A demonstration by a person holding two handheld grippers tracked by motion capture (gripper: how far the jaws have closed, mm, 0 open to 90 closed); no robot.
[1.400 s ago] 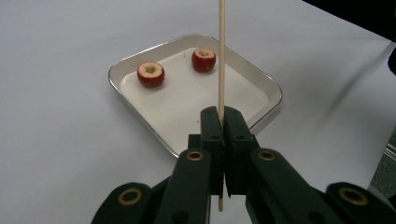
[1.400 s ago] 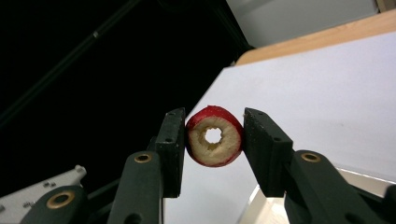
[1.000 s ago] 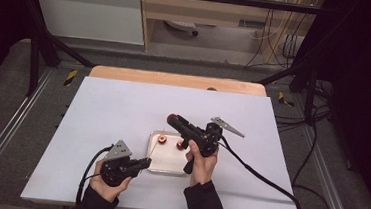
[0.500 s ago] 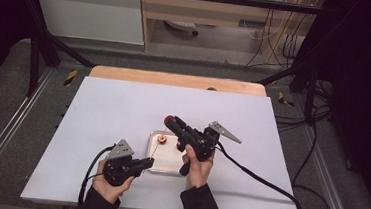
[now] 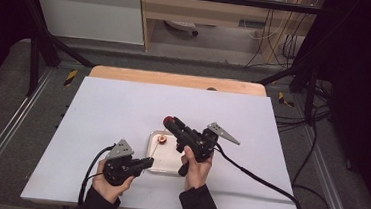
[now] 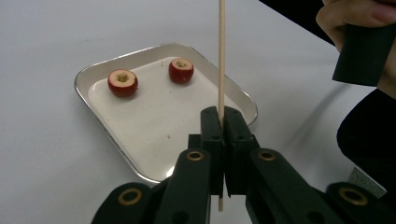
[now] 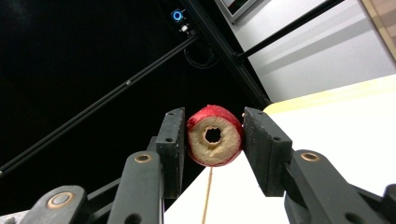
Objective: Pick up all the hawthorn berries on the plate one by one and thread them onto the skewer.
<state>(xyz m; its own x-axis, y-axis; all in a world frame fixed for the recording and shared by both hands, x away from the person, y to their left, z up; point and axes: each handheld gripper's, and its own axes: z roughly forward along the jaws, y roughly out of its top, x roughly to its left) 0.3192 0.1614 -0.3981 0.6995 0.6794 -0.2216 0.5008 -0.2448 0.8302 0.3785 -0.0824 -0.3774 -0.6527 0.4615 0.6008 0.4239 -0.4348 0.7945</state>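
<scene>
My left gripper (image 6: 221, 128) (image 5: 149, 162) is shut on a thin wooden skewer (image 6: 221, 56) that points up and away over a small metal tray (image 6: 93, 105) (image 5: 166, 164). Two red cored fruit pieces (image 6: 123, 82) (image 6: 181, 70) lie at the tray's far end, hollow side up. My right gripper (image 7: 212, 137) (image 5: 169, 121) is held above the tray's far right corner, tilted upward, shut on a third red cored fruit piece (image 7: 215, 135) (image 5: 168, 119). Its hole faces the camera. The skewer (image 7: 207, 196) shows just below that piece, apart from it.
The tray sits near the front middle of a white tabletop (image 5: 123, 109). A person's right hand (image 6: 359, 37) holds the right gripper's handle close to the skewer. Black cables (image 5: 258, 173) trail from both grippers. A dark frame and floor surround the table.
The right gripper with its fruit piece has drifted slightly left over the tray, now covering one of the fruit pieces in the high view. The left gripper has barely moved.
</scene>
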